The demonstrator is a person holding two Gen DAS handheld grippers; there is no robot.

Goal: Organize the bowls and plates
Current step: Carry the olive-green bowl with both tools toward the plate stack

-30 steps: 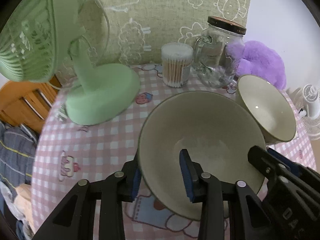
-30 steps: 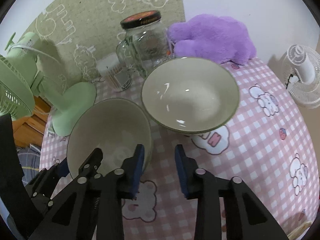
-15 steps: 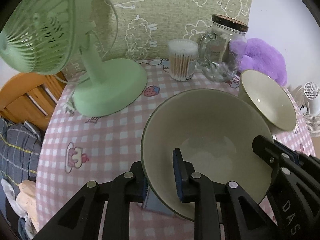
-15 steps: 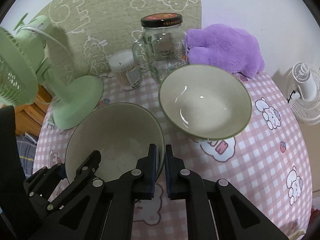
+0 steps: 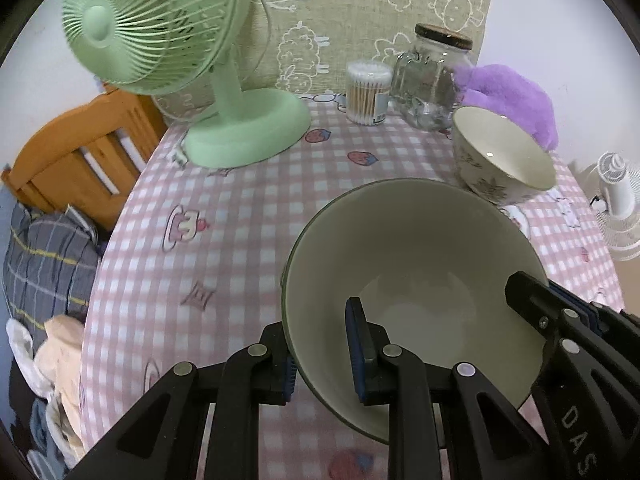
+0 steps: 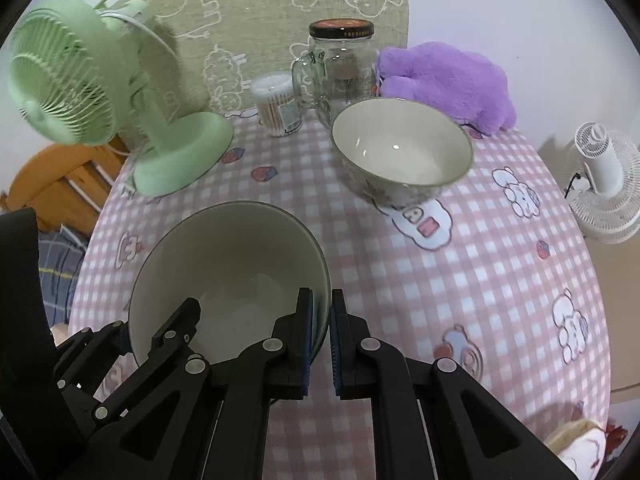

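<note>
A cream bowl with a dark green rim (image 5: 412, 280) (image 6: 228, 272) hangs slightly tilted just above the pink checked tablecloth (image 5: 240, 220). Both grippers hold it. My left gripper (image 5: 320, 340) is shut on its near left rim, one pad inside and one outside. My right gripper (image 6: 320, 304) is shut on the right rim, and it also shows in the left wrist view at the bowl's right edge (image 5: 532, 304). A second cream bowl (image 5: 500, 156) (image 6: 400, 148), flower-patterned outside, stands on the cloth farther back to the right, apart from the held one.
At the back stand a green desk fan (image 5: 160, 24), a tub of cotton swabs (image 5: 368, 92), a lidded glass jar (image 5: 432, 80) and a purple plush (image 5: 508, 92). A wooden chair (image 5: 80, 152) is off the left table edge. A small white fan (image 5: 616, 200) is on the right.
Both grippers closed onto the near bowl's rim and drew it back from the second bowl and the back items. The second bowl stayed in place.
</note>
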